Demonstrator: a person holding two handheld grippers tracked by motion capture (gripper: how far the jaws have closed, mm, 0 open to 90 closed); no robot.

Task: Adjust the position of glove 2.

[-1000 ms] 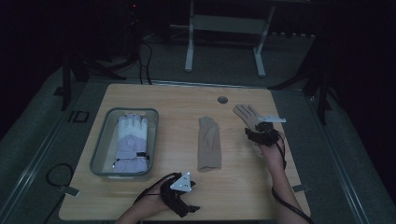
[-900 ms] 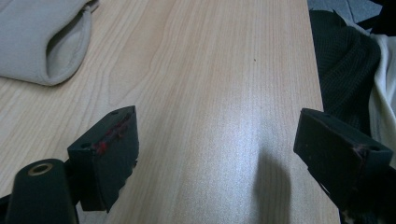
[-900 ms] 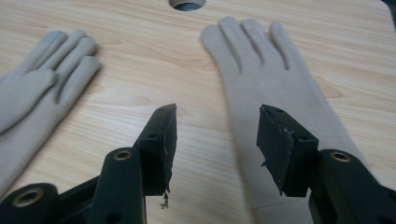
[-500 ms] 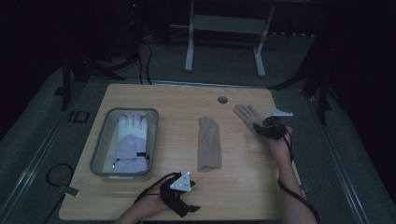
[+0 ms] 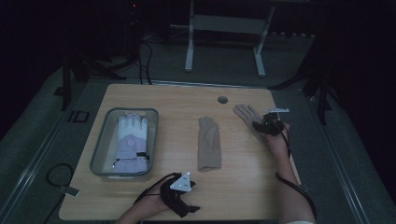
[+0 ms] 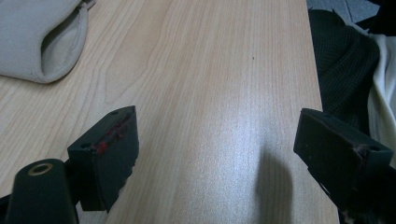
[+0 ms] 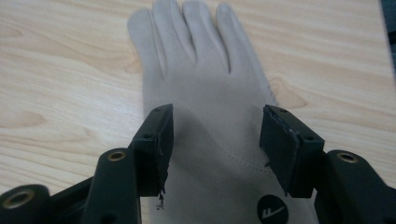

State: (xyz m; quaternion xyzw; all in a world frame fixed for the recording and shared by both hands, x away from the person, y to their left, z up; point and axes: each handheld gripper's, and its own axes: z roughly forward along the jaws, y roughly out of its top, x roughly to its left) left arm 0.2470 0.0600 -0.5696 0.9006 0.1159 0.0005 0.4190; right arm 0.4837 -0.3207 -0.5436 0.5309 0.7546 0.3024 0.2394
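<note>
A beige glove [image 5: 245, 114] lies flat at the table's right, fingers pointing away from me. My right gripper [image 5: 262, 125] hovers over its cuff end. In the right gripper view the glove [image 7: 205, 79] runs under my right gripper [image 7: 215, 121], whose jaws have just been opening and stand apart over the fabric without pressing it. A second beige glove [image 5: 208, 142] lies folded at the centre, and its cuff [image 6: 42, 37] appears in the left gripper view. My left gripper [image 5: 186, 209] rests open near the front edge, with bare wood between the jaws of the left gripper [image 6: 217, 135].
A grey bin [image 5: 103, 144] at the left holds a white and lilac ski glove [image 5: 132, 140]. A round hole [image 5: 222, 99] sits at the table's far edge. Dark clothing [image 6: 345, 60] lies past the table edge beside my left gripper. A metal stand [image 5: 224, 28] is behind the table.
My right gripper has shifted a little farther away and to the right over the glove's cuff end, and the forearm has swung right. The left gripper has stayed put.
</note>
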